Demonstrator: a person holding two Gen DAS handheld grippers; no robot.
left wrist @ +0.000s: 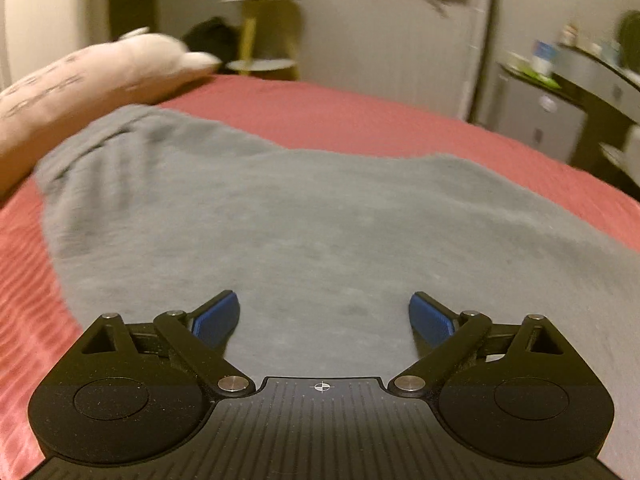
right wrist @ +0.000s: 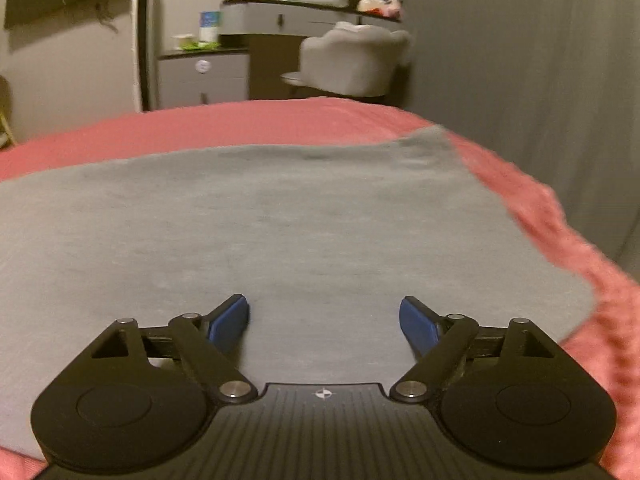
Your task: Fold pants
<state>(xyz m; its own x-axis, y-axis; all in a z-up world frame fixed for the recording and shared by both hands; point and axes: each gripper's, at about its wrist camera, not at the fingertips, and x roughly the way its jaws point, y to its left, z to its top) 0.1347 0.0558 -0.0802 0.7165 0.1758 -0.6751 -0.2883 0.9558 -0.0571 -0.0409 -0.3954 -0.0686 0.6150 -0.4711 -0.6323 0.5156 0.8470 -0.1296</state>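
Note:
Grey pants (left wrist: 280, 220) lie spread flat on a red bedspread (left wrist: 360, 108). In the left wrist view the bunched end of the pants reaches toward the far left. My left gripper (left wrist: 324, 316) is open and empty, just above the near part of the cloth. In the right wrist view the pants (right wrist: 280, 220) fill the middle, with their right edge near the bed's right side. My right gripper (right wrist: 325, 318) is open and empty, low over the near cloth. Its blue pads (right wrist: 228, 322) stand wide apart.
A pale pillow (left wrist: 80, 88) lies at the far left of the bed. Beyond the bed stand a small round side table (left wrist: 262, 32), a dresser with bottles (right wrist: 288, 16) and a grey chair (right wrist: 352, 60). The red bedspread (right wrist: 580, 280) falls away at the right edge.

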